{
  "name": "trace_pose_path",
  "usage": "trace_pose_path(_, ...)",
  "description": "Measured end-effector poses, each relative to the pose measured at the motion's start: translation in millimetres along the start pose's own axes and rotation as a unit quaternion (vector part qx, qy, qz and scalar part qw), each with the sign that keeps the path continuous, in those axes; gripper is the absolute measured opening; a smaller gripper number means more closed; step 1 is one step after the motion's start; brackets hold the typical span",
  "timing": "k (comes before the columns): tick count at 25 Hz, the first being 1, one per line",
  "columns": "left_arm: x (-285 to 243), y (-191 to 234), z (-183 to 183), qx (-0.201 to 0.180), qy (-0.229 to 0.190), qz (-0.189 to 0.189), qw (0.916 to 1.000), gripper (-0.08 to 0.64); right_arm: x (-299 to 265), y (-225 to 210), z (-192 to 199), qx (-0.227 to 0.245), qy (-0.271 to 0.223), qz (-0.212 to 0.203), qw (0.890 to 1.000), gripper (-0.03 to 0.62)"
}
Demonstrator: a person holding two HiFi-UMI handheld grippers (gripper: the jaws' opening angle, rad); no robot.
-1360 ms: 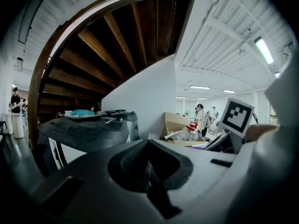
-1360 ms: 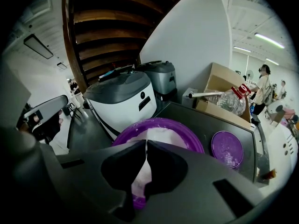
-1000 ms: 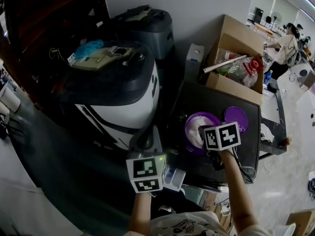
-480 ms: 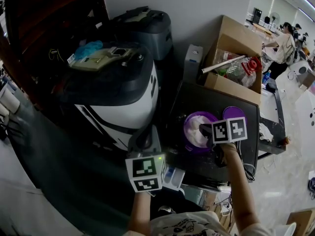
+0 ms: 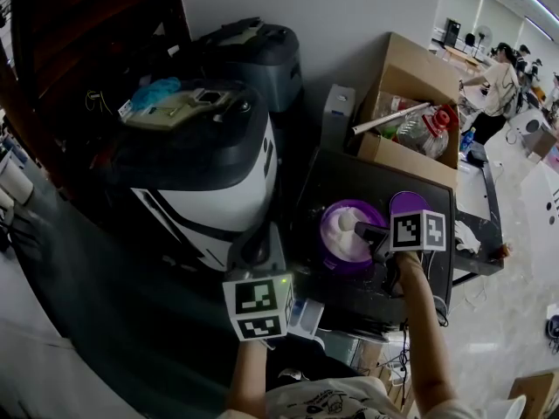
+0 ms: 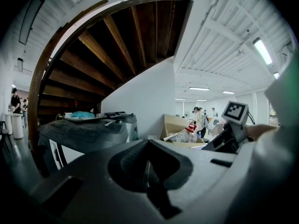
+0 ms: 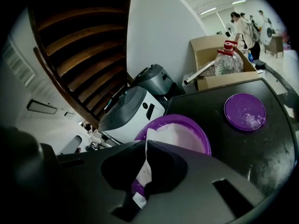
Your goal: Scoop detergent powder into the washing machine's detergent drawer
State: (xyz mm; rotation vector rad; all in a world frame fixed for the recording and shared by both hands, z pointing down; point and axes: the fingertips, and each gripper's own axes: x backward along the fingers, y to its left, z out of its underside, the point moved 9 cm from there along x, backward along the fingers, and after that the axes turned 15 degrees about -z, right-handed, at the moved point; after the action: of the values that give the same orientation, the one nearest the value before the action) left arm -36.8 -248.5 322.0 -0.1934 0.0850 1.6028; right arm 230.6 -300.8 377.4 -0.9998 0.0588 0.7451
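Two grippers in play here.

Head view: over the last second the right gripper (image 5: 371,232) has slid back toward the right. The scoop (image 5: 348,221) now shows a white heap above the purple tub (image 5: 330,253) on the black table (image 5: 437,264). The tub's lid (image 5: 403,202) lies just beside it. The left gripper (image 5: 256,250) hasn't budged, parked low at the washing machine's (image 5: 218,173) front.

Left gripper view: jaws together, nothing between them that I can see.

Right gripper view: jaws clamped on the scoop's handle, powder tub right ahead.

Looks to me like the load's ready, so the carry to the drawer comes next. A white-and-blue bit (image 5: 306,314) by the left gripper may be it, can't tell.
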Motion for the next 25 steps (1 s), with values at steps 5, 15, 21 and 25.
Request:
trace_pose_path(5, 3, -4, -2, -0.001, -0.003, 0.001, 1.0000, 0.003, 6, -1, 7, -0.068, -0.055, -0.052, 0.995, 0.020)
trace_pose_path(15, 5, -14, -7, -0.003, -0.009, 0.002, 0.9999, 0.002, 12, -9, 26, -0.180, -0.176, -0.151, 0.956, 0.020)
trace_pose_path(21, 3, -20, -10, 0.000, -0.012, 0.000, 0.9999, 0.002, 8, -8, 32, -0.246, -0.234, -0.235, 0.911, 0.020)
trace_pose_path(25, 1, -24, -11, 0.001, -0.012, -0.003, 0.9999, 0.002, 2, -6, 34, -0.264, -0.243, -0.264, 0.895, 0.020)
